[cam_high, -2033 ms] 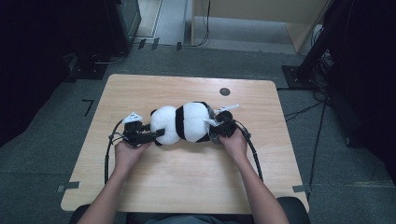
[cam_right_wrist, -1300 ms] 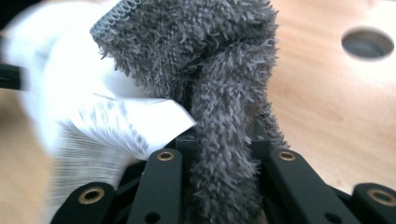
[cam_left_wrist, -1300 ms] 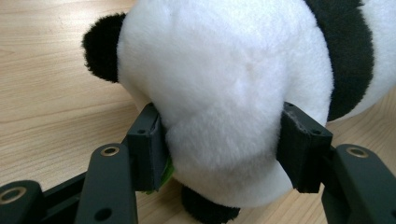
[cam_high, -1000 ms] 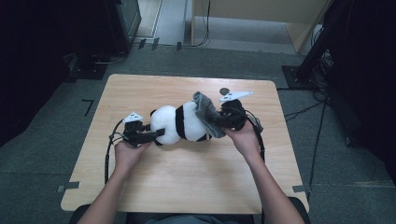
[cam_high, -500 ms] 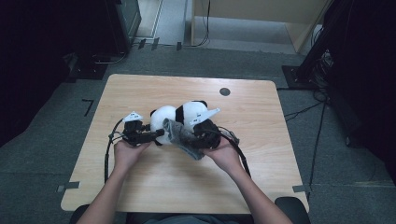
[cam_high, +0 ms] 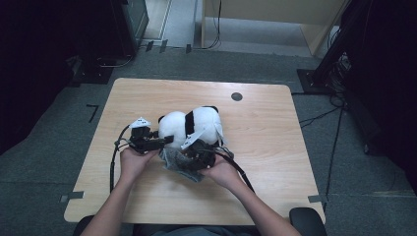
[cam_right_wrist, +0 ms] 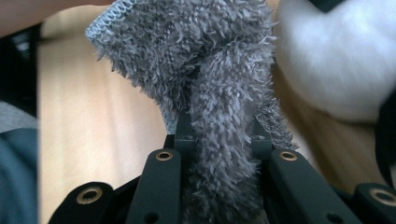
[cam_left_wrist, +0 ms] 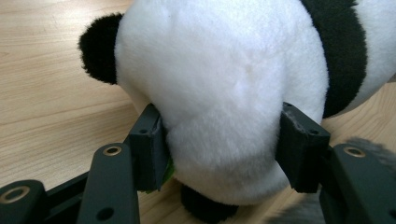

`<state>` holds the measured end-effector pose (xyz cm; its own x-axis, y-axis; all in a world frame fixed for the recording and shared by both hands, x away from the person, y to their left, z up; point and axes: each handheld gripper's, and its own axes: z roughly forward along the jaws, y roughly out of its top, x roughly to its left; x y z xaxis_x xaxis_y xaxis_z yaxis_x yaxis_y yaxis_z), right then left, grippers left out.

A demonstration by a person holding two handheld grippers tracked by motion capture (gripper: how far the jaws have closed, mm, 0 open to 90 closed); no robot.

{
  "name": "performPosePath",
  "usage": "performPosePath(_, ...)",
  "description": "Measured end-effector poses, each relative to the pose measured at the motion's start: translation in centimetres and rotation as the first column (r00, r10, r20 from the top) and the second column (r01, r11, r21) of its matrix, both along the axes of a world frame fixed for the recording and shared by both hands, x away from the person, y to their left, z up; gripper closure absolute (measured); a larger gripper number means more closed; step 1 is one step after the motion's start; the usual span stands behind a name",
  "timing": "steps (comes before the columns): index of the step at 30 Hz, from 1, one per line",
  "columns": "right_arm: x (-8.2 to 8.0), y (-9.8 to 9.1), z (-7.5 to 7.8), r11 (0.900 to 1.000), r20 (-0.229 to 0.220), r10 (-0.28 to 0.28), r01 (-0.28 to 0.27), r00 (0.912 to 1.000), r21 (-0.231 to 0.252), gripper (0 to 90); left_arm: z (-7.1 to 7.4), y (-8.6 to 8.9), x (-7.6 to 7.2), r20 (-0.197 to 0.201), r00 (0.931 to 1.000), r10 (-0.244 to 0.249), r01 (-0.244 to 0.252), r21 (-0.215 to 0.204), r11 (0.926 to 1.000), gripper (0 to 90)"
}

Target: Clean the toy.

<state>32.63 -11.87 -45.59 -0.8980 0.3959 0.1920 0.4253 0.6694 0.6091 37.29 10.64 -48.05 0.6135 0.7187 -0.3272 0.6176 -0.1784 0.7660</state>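
Note:
A black-and-white panda plush (cam_high: 194, 125) lies on the wooden table (cam_high: 275, 147). My left gripper (cam_high: 167, 140) is at its left end. In the left gripper view the pads (cam_left_wrist: 150, 140) press both sides of the panda's white head (cam_left_wrist: 224, 79), so my left gripper (cam_left_wrist: 224, 144) is shut on it. My right gripper (cam_high: 189, 156) sits just in front of the panda, close to the left one, shut on a fluffy grey cloth (cam_high: 174, 160). In the right gripper view the cloth (cam_right_wrist: 205, 70) bunches up out of the shut right gripper (cam_right_wrist: 219, 135), with the panda's white fur (cam_right_wrist: 336, 65) to the right.
A small round black hole (cam_high: 236, 96) sits near the table's far edge. Cables trail from both grippers across the near half of the table. Dark equipment and cables stand on the floor to the left (cam_high: 133, 19) and right (cam_high: 344, 64).
My right gripper has carried the grey cloth from the panda's right end, over it, and down to the table in front of the panda beside the left gripper. The left hand stayed put.

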Motion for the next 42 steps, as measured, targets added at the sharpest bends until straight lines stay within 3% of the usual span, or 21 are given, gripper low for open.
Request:
performPosePath(5,2.0,1.2,-0.7,0.9982,0.008,-0.059,0.059,0.9982,-0.009,74.1,0.0,0.0,0.0,0.0,1.0,-0.003,0.003,0.0,1.0,42.4)
performPosePath(8,2.8,1.1,-1.2,0.9951,0.032,-0.093,0.094,0.9952,-0.032,73.2,0.0,0.0,0.0,0.001,1.0,-0.005,0.005,0.005,1.0,42.4)
performPosePath(9,2.9,0.8,-1.3,0.9947,0.018,-0.1,0.1,0.9949,-0.023,73.1,0.0,0.0,0.0,0.002,1.0,-0.004,0.004,0.004,1.0,42.4)
performPosePath(21,2.4,-2.0,-0.7,0.9868,0.066,-0.157,0.16,0.9853,-0.029,73.2,-0.1,0.1,0.0,0.003,1.0,-0.005,0.005,-0.003,1.0,42.4)
performPosePath(33,1.3,-7.9,-0.1,0.9792,0.105,-0.2,0.203,0.9742,-0.012,73.8,-0.1,0.1,0.0,0.004,1.0,-0.006,0.006,-0.003,1.0,42.4)
performPosePath(39,0.7,-11.2,0.0,0.9725,0.132,-0.227,0.232,0.9648,-0.021,73.5,-0.2,0.1,0.1,0.006,1.0,-0.008,0.008,-0.003,1.0,42.5)
performPosePath(42,0.8,-12.7,-0.1,0.9644,0.13,-0.258,0.263,0.9575,-0.026,73.5,-0.2,0.1,0.1,0.006,1.0,-0.007,0.007,-0.003,1.0,42.5)
